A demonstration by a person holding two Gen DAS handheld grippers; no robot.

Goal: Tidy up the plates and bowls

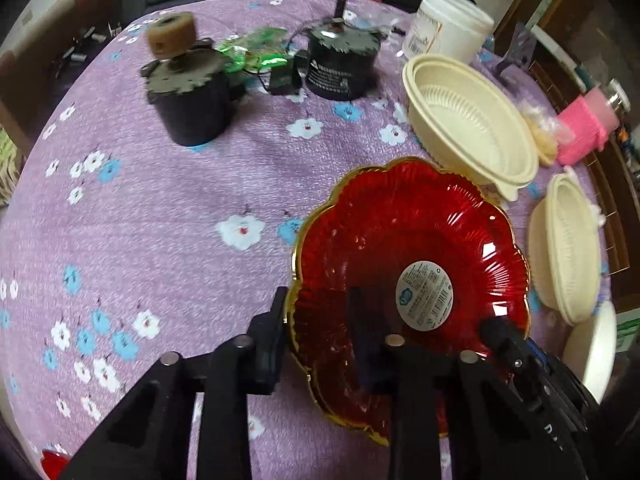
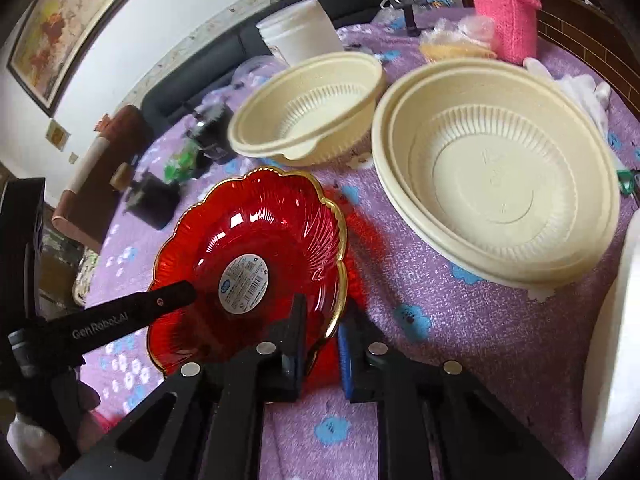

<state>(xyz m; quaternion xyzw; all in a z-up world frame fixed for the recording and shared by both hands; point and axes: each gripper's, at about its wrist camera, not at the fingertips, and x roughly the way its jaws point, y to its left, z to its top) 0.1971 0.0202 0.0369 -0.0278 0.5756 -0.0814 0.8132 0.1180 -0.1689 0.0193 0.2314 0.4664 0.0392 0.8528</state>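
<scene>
Both tools on red plate (image 2: pixel 256 248): left tool (image 1: pixel 316 320) clamps one rim, right tool (image 2: pixel 324 324) pinches opposite rim. Plate tilted over worktop (image 1: pixel 160 200). Cream bowls (image 2: pixel 496 184) beyond right tool. Next, likely: carry plate level to stack.

We see a red translucent plate (image 1: pixel 404 240) with a scalloped gold rim and a round white label at its centre, tilted up off the purple flowered desk (image 1: pixel 168 208). Beyond it sit two cream plastic bowls with ribbed inner walls, both upright: the farther bowl (image 2: pixel 308 120) has a small lip facing the plate, the nearer bowl (image 2: pixel 496 184) lies just beside it, looking like a nested pair.
</scene>
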